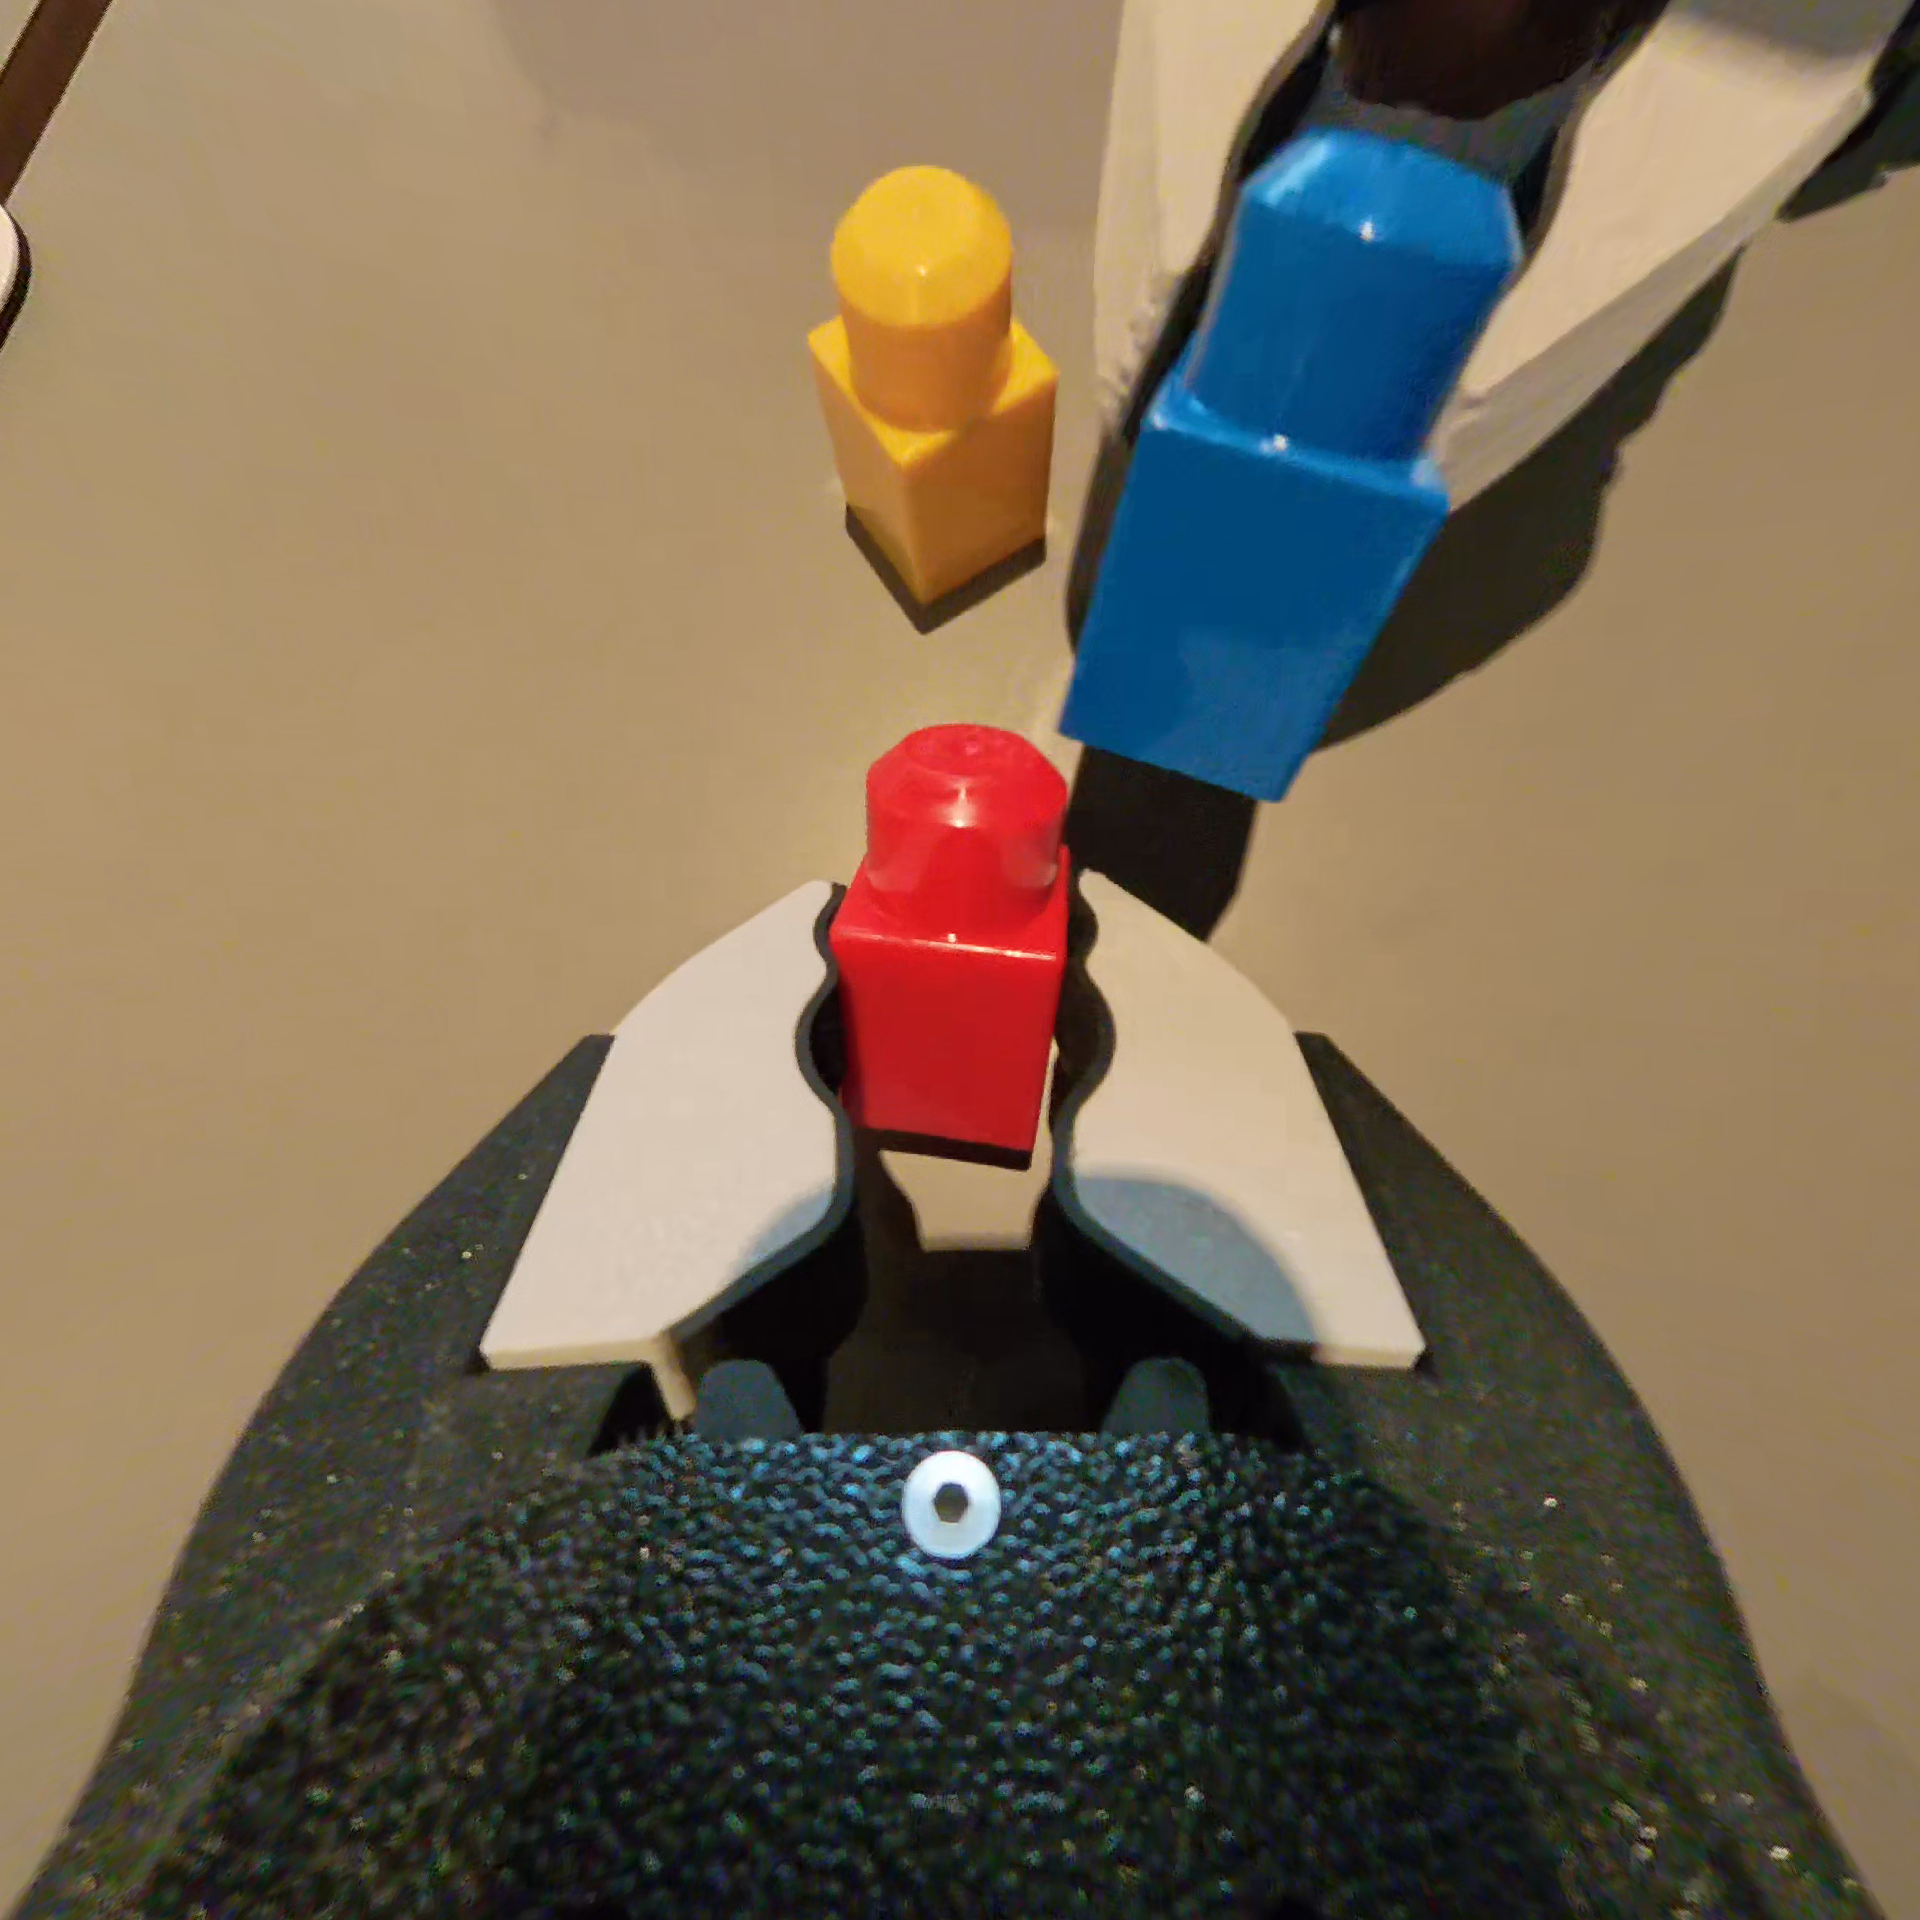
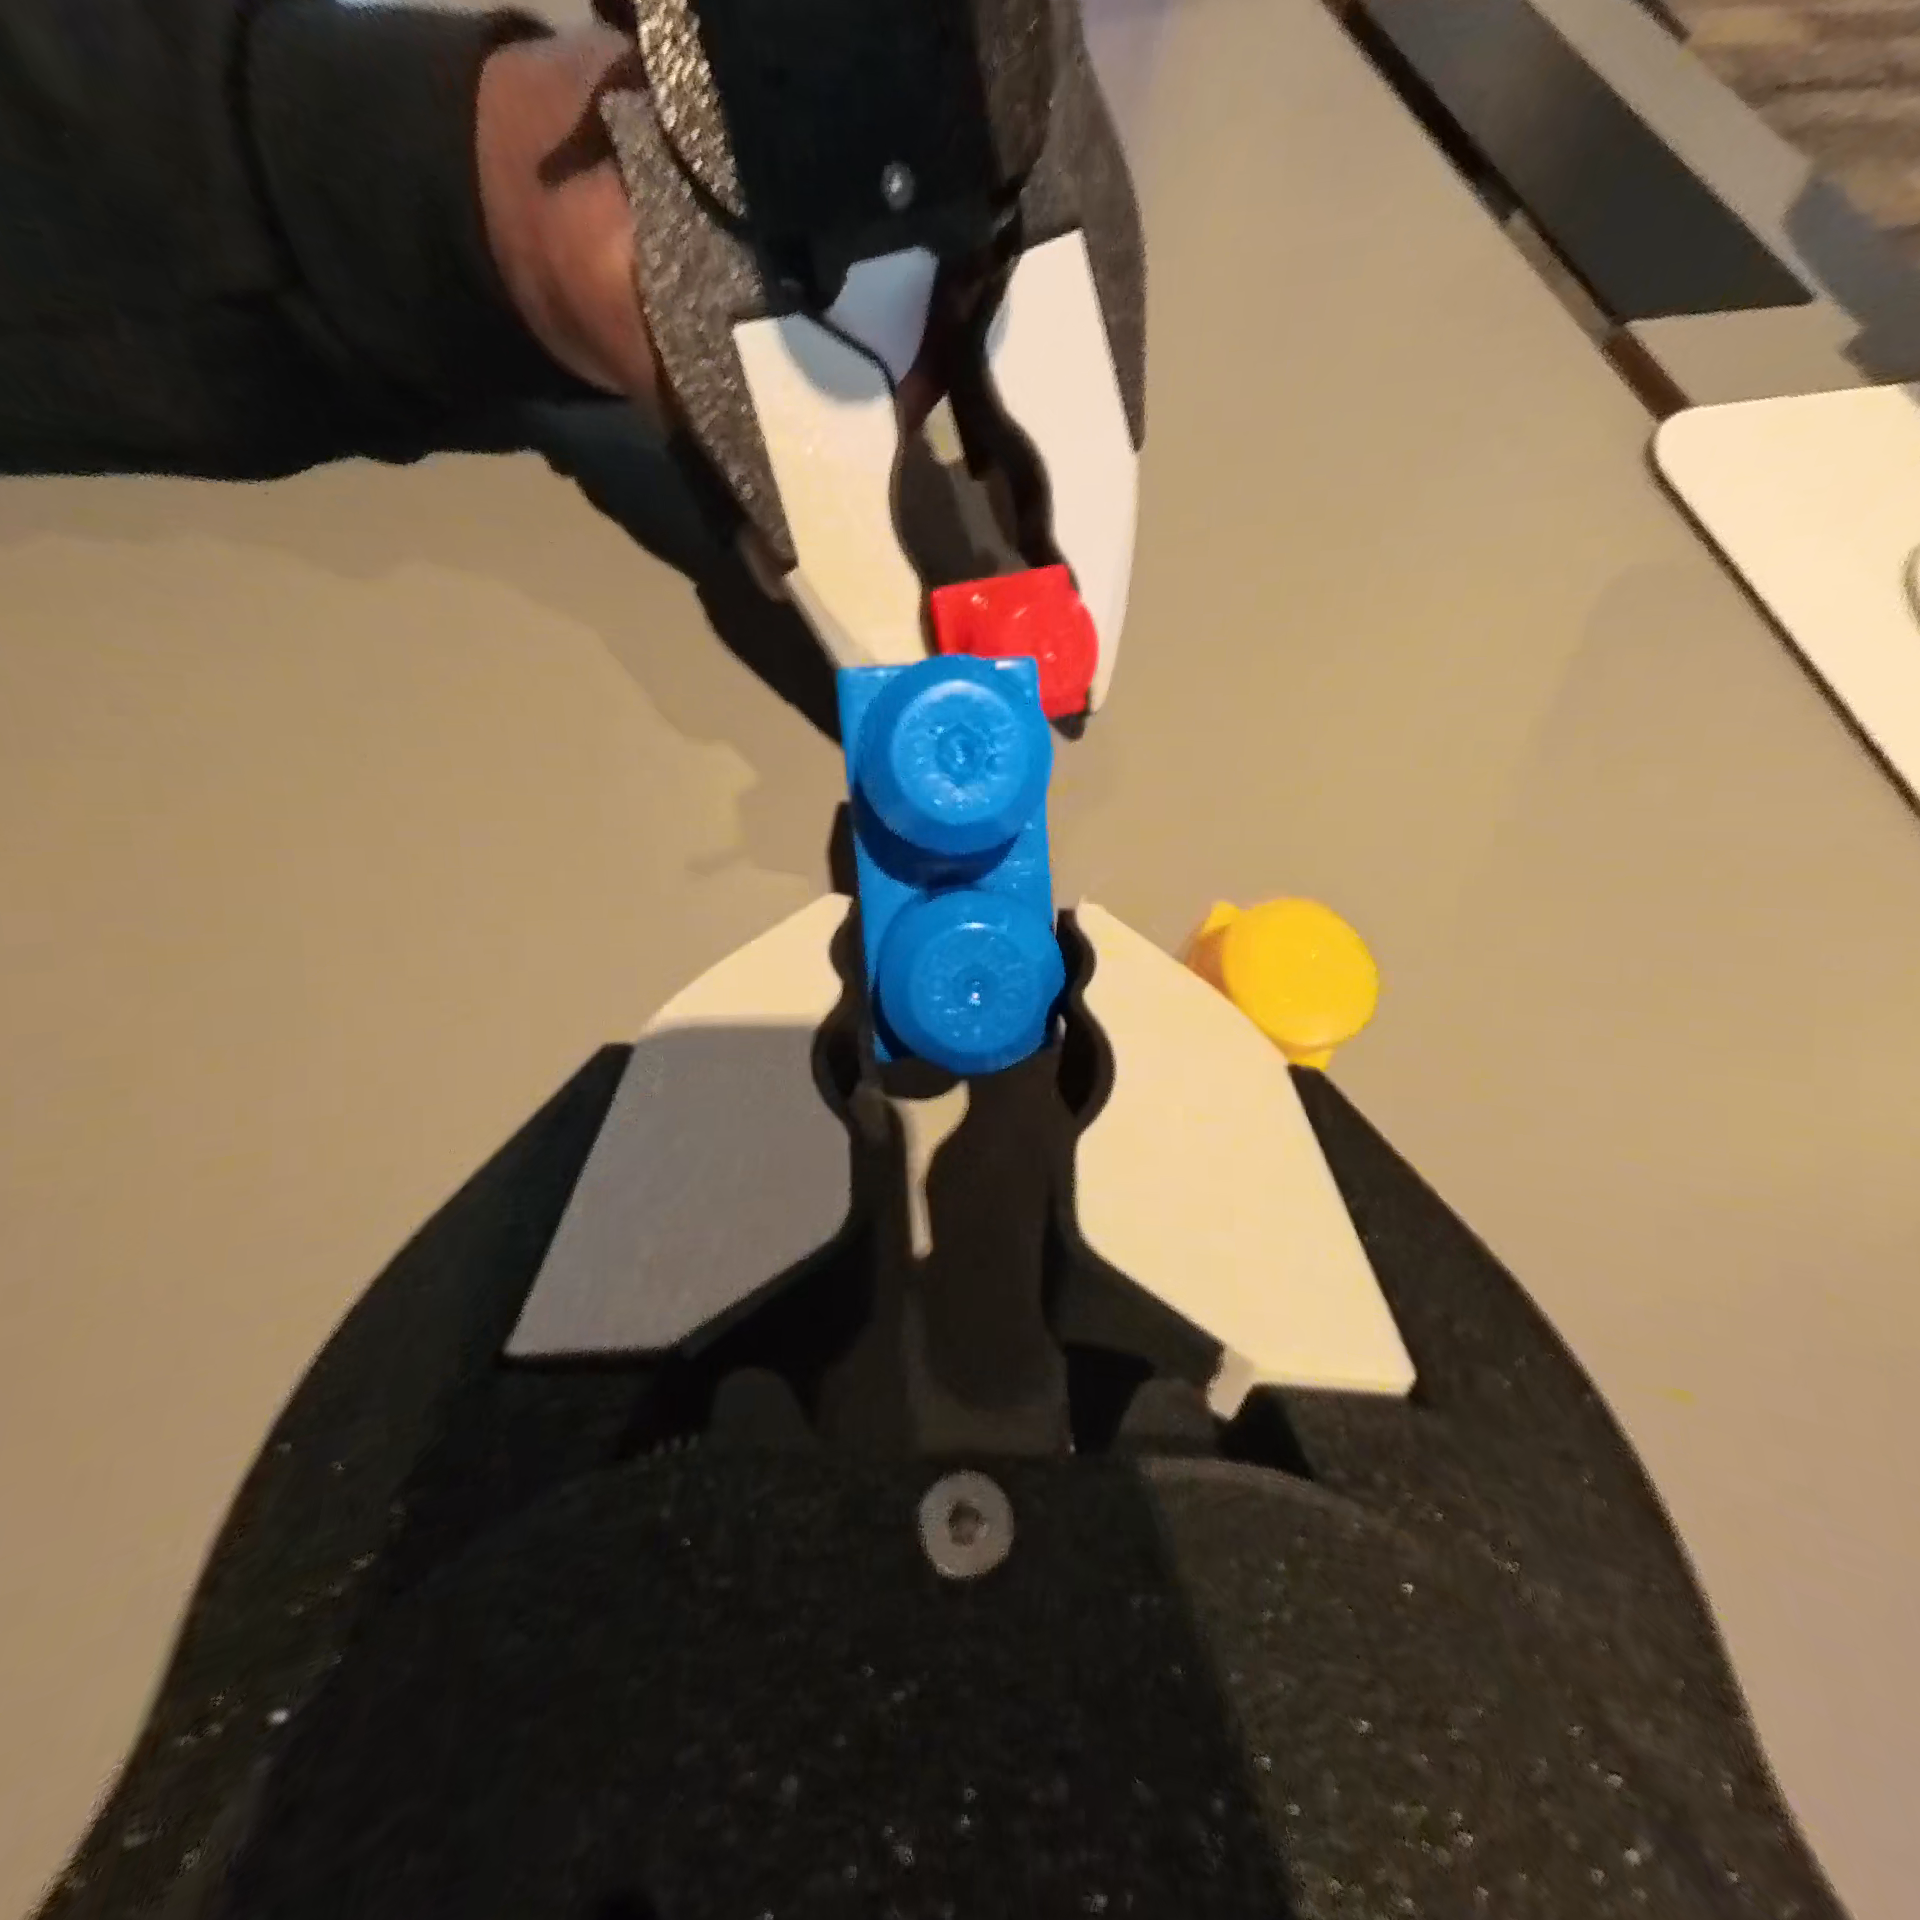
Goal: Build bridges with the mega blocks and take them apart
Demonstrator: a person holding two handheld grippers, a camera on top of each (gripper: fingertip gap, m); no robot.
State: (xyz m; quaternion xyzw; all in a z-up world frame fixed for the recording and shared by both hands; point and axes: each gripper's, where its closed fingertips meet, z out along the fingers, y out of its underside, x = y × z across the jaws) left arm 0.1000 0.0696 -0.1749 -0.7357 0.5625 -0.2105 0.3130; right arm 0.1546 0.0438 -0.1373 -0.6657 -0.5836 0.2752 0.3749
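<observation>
My left gripper (image 1: 951, 914) is shut on a red one-stud block (image 1: 951, 997) that stands upright on the beige table (image 1: 364, 675). My right gripper (image 2: 961, 925) is shut on a blue two-stud block (image 2: 951, 831), held in the air, tilted, just right of and above the red block. In the left wrist view the blue block (image 1: 1278, 488) hangs between the right gripper's pale fingers (image 1: 1621, 260). A yellow one-stud block (image 1: 935, 395) stands alone on the table beyond the red one. In the right wrist view the yellow block (image 2: 1288, 977) is at the right, and the red block (image 2: 1023, 634) sits between the left gripper's fingers (image 2: 842, 520).
A person's hand in a dark sleeve (image 2: 312, 239) holds the left gripper. A white tray or mat (image 2: 1808, 540) lies at the table's right edge. Dark strips (image 2: 1579, 177) run along the far right edge. A dark edge (image 1: 42, 104) shows at top left. The left gripper's tips are roughly 8 centimeters from the right gripper's.
</observation>
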